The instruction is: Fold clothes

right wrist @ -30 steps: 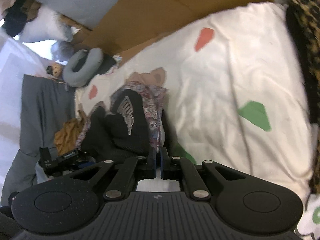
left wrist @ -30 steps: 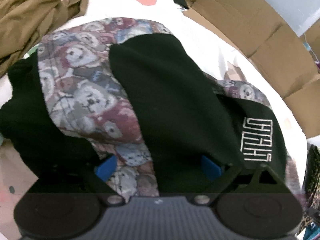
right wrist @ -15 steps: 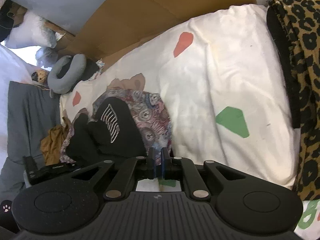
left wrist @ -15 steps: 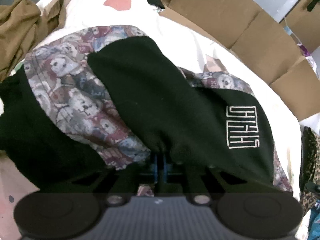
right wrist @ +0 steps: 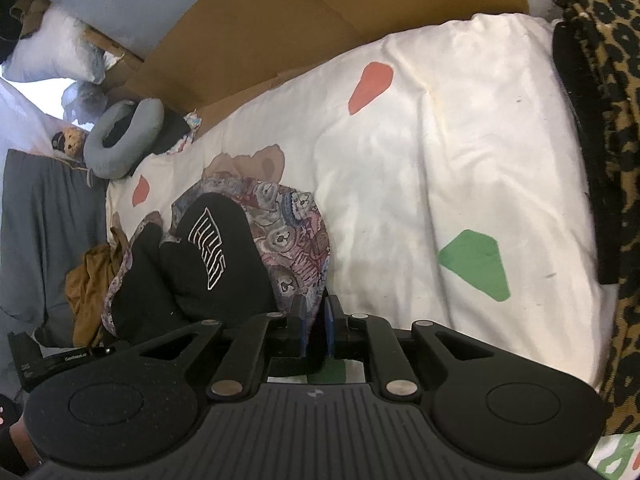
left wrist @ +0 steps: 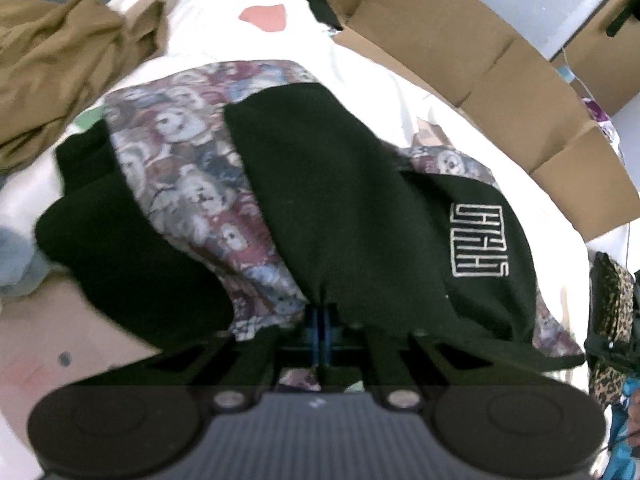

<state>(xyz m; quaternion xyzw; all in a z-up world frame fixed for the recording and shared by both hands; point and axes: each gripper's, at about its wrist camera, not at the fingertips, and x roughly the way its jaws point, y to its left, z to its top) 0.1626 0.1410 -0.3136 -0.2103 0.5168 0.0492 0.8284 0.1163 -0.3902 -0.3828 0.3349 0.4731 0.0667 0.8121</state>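
Note:
A black garment with a teddy-bear print panel and a white embroidered logo (left wrist: 344,216) lies bunched on the white patterned bedsheet (left wrist: 360,68). My left gripper (left wrist: 320,320) is shut on its near black edge. In the right wrist view the same garment (right wrist: 224,264) lies at the left. My right gripper (right wrist: 316,320) is shut on the garment's printed edge, with dark cloth between the blue pads.
A brown garment (left wrist: 52,60) lies crumpled at the far left. Flattened cardboard (right wrist: 304,16) lines the far side of the bed. A leopard-print garment (right wrist: 608,120) lies at the right edge. A grey neck pillow (right wrist: 124,136) sits at the bed's far end.
My left gripper has closed from open onto the garment's black edge. The right gripper has drawn back with the printed edge, and the garment has shifted nearer to it.

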